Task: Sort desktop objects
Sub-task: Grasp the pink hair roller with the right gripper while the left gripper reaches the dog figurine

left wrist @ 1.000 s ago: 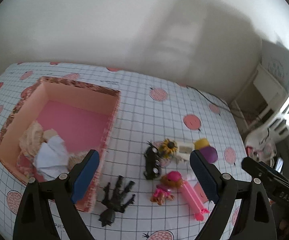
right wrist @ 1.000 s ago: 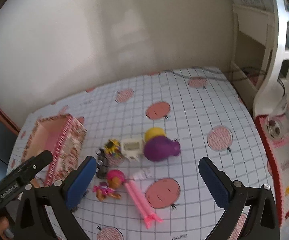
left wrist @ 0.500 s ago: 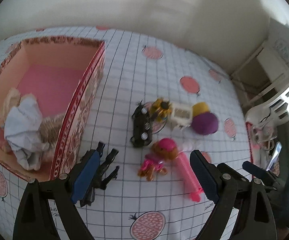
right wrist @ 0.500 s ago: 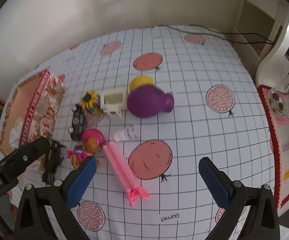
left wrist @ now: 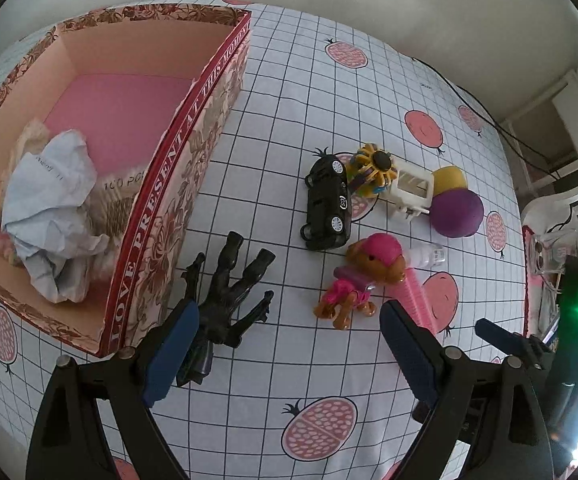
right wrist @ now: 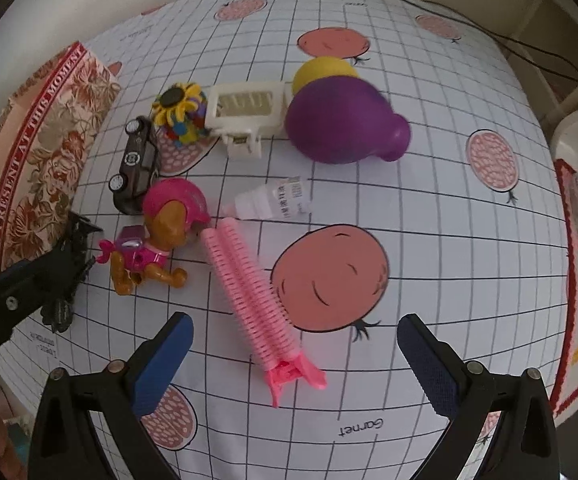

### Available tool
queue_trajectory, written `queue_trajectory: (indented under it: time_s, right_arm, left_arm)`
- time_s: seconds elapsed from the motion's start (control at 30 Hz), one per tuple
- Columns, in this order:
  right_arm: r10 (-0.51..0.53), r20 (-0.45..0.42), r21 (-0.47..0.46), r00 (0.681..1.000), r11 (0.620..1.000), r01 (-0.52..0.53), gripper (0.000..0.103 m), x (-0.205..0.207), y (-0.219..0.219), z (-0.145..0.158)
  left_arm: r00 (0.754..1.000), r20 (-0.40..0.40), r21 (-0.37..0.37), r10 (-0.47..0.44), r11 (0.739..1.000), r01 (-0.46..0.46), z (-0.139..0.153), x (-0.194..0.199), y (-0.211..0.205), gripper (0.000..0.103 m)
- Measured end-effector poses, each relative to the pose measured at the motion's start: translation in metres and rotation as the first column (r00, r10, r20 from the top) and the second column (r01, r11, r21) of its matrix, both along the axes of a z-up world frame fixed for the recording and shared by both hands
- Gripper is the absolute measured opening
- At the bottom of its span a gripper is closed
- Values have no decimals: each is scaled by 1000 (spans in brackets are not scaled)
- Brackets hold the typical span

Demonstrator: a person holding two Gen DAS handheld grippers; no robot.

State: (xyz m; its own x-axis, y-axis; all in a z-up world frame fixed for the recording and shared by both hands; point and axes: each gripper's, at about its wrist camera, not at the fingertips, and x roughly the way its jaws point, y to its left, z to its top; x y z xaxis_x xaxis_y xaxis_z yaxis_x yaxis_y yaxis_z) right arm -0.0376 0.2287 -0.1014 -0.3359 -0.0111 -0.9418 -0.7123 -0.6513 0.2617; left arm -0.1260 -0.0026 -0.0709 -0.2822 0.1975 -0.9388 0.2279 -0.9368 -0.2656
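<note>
The left gripper (left wrist: pixel 289 344) was wide open and held nothing; its left pad stood just over the black plastic spiky creature figure (left wrist: pixel 225 300), which lay on the white grid tablecloth with pink fruit prints (left wrist: pixel 289 80). The right gripper (right wrist: pixel 295 360) was also wide open and empty, and the pink ribbed hair clip (right wrist: pixel 249 300) lay on the cloth between its fingers. Just beyond the clip lay the brown toy puppy with a pink helmet (right wrist: pixel 161 236) and a small white bottle with a label (right wrist: pixel 273 202). Farther away were the black toy car (left wrist: pixel 327 204), the yellow sunflower toy (right wrist: pixel 181 114), a cream plastic toy piece (right wrist: pixel 245 116), a purple rubber bulb (right wrist: pixel 341 124) and a yellow ball (right wrist: pixel 321 72) behind it. The floral cardboard box with pink inside (left wrist: pixel 177 160) stood at the left, with crumpled white paper (left wrist: pixel 53 200) in it.
</note>
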Motion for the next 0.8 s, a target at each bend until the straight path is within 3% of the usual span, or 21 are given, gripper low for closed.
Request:
queue_trajectory:
  time_s: [0.13, 0.33, 0.5, 0.6, 0.8]
  right_arm:
    - [-5, -11, -12, 1000, 1000, 5, 101, -1, -1, -3]
    - [9, -30, -29, 1000, 1000, -10, 80, -1, -5, -3]
    - [4, -44, -60, 999, 998, -6, 44, 2, -7, -5]
    - [-19, -60, -64, 998, 998, 15, 33, 9, -5, -2]
    - [-57, -83, -67, 995, 996, 52, 29, 23, 1, 3]
  left_arm:
    - [1000, 11, 0, -5, 1000, 5, -1, 0, 0, 92]
    - [1000, 18, 2, 1, 1000, -1, -2, -1, -3, 92]
    - [1000, 19, 5, 2, 1000, -3, -2, -2, -4, 92]
    - [1000, 10, 7, -2, 1000, 2, 0, -2, -3, 92]
    - [1000, 6, 11, -19, 1000, 19, 1, -3, 4, 92]
